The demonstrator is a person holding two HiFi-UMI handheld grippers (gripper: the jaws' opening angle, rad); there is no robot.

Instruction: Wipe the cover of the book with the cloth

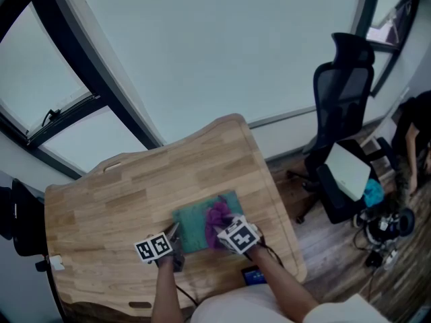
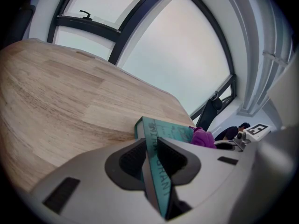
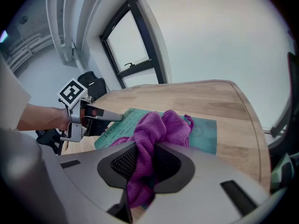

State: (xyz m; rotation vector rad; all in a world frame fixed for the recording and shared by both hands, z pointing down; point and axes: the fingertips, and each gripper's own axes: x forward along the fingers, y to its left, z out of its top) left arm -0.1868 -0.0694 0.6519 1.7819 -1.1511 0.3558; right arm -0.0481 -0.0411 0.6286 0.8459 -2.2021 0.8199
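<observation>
On the wooden surface [image 1: 128, 187], the left gripper [image 2: 152, 161] jaws pinch the edge of the book [image 1: 195, 226] while the right gripper [image 3: 147, 158] jaws clamp the cloth [image 3: 159, 127] on its cover, where a hard stroke could tug the book loose.

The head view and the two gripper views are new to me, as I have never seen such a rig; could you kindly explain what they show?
There is no robot here. A person holds a two-jaw gripper in each hand. The head view comes from a camera on the person's head, looking down at the wooden table. The other two views come from a camera riding on each gripper, looking along its jaws. A teal book lies on the table. The left gripper is closed on the book's edge, seemingly to steady it. The right gripper is closed on a purple cloth, which rests on the book's cover.
</observation>
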